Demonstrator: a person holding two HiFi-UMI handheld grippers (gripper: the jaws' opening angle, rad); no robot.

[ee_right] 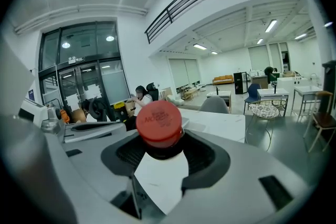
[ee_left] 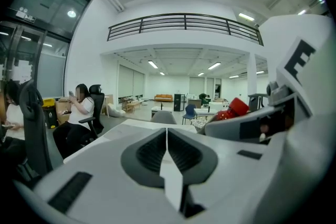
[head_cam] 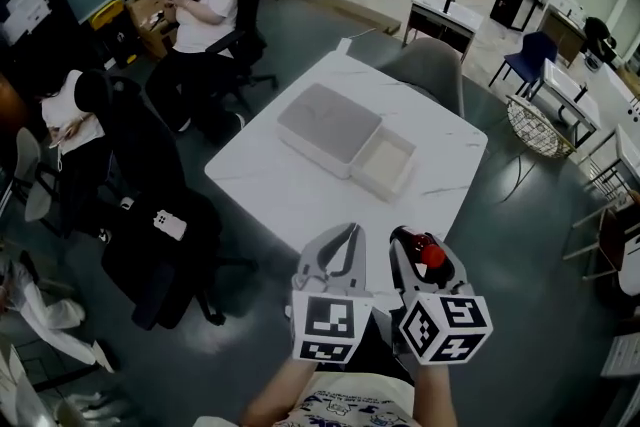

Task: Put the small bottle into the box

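My right gripper (head_cam: 422, 255) is shut on a small bottle with a red cap (head_cam: 431, 255), held in the air short of the white table's near edge. In the right gripper view the red cap (ee_right: 159, 122) fills the space between the dark pads. My left gripper (head_cam: 340, 250) hangs beside it on the left, shut with nothing held; its pads (ee_left: 152, 150) meet in the left gripper view, where the red cap (ee_left: 238, 107) shows at the right. The box (head_cam: 386, 163), an open white tray, sits on the table (head_cam: 290, 195) with its grey lid (head_cam: 328, 127) lying against its left side.
A grey chair (head_cam: 428, 70) is tucked at the table's far side. Black office chairs (head_cam: 150, 215) stand left of the table, and a seated person (head_cam: 205, 10) is at the back left. Desks and a blue chair (head_cam: 527, 55) are at the far right.
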